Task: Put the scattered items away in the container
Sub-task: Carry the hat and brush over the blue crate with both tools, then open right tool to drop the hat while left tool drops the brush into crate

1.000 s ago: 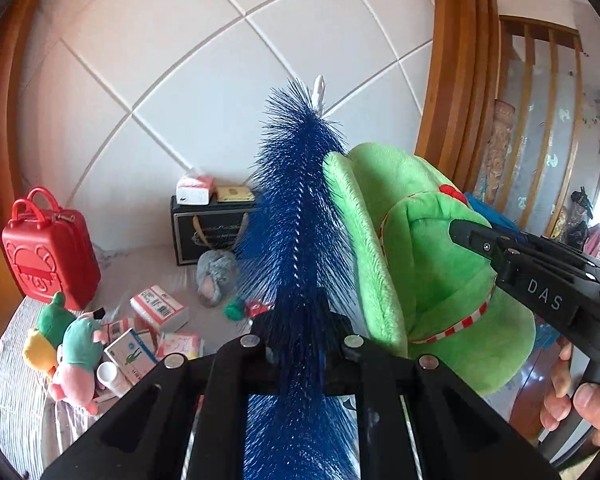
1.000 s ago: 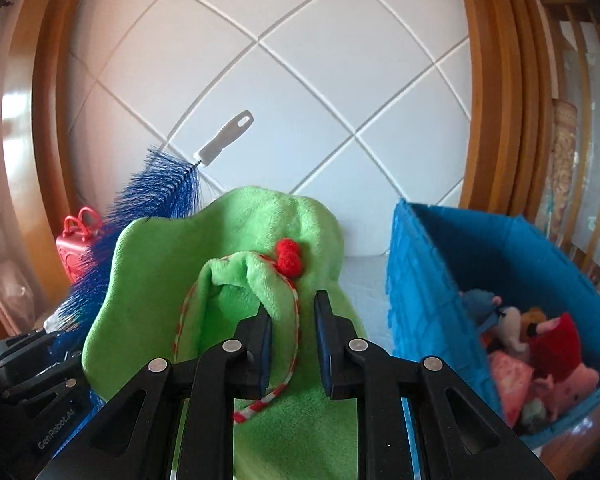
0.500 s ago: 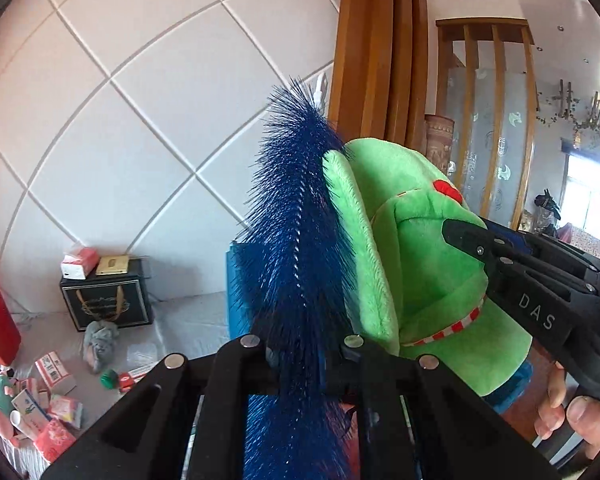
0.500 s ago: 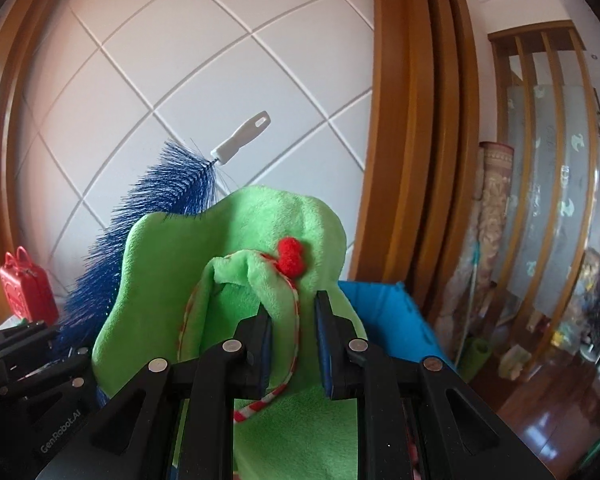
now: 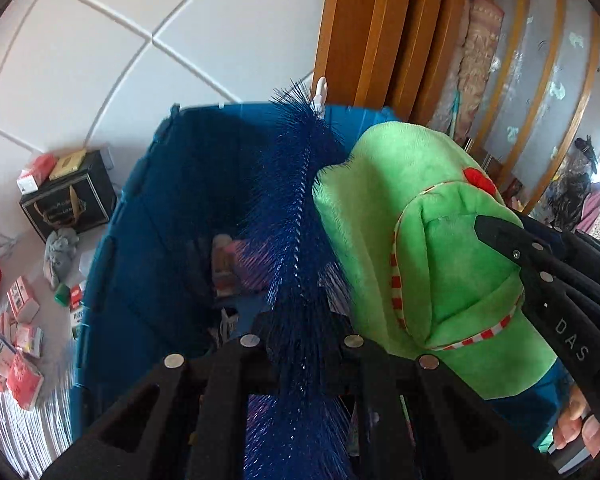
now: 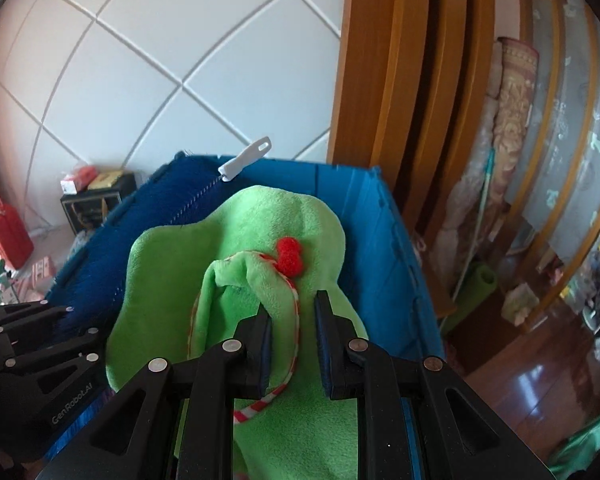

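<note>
My left gripper is shut on a long blue bristle brush with a white handle tip. The brush hangs over the open blue bin, which holds a few small items. My right gripper is shut on the upper of a green plush slipper with a red pompom and red-white trim. The slipper is also above the blue bin, to the right of the brush. The right gripper shows in the left wrist view too.
Left of the bin, small boxes, a grey plush toy, a black box and a red toy case lie on the white surface. A wooden door frame stands behind the bin, with wooden floor at the right.
Both grippers swept right with the brush and the slipper, from above the scattered items to above the blue bin, and tilted further down. Neither grip changed.
</note>
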Action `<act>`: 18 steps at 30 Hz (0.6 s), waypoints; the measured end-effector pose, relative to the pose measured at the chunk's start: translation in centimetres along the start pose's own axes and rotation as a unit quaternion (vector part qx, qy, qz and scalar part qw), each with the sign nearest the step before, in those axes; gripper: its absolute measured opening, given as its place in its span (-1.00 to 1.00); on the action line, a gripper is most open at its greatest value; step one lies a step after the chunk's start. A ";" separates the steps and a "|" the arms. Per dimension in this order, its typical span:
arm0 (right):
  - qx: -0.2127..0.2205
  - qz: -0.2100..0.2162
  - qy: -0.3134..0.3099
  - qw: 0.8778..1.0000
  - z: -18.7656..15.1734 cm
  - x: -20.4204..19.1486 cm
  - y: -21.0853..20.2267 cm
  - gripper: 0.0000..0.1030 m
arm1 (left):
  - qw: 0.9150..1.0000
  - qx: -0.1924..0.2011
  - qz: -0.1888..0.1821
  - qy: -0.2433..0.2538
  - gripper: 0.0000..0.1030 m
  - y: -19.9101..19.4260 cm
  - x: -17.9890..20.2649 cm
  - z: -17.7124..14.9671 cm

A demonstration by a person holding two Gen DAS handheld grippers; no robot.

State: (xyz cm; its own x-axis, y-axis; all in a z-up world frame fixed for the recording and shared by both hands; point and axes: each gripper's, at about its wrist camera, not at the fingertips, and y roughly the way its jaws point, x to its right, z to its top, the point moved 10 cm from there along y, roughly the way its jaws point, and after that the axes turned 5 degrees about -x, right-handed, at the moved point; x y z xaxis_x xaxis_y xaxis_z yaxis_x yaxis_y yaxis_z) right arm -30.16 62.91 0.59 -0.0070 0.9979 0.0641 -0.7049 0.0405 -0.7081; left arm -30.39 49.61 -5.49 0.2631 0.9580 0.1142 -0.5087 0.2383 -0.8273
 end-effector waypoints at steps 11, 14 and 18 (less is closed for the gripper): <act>-0.081 0.056 0.013 0.995 -2.5 -0.5 7.2 -0.61 | 0.997 -0.067 0.026 -0.012 -0.23 2.3 -1.1 -2.5; -0.090 0.060 0.004 0.994 -2.5 -1.3 8.0 -0.55 | 0.998 -0.059 0.028 -0.011 0.00 2.3 -1.8 -2.5; -0.102 0.055 -0.004 0.993 -2.7 -1.8 8.6 -0.49 | 0.998 -0.047 0.028 -0.008 0.00 1.4 -2.1 -2.5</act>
State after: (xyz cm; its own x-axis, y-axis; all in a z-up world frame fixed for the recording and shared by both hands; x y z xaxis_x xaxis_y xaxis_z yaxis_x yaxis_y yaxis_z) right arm -34.25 61.57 -7.54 -0.0825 0.9964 -0.0167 -0.5417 -0.0589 -0.8385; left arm -29.57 47.51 -8.24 0.2237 0.9718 0.0740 -0.4437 0.1692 -0.8801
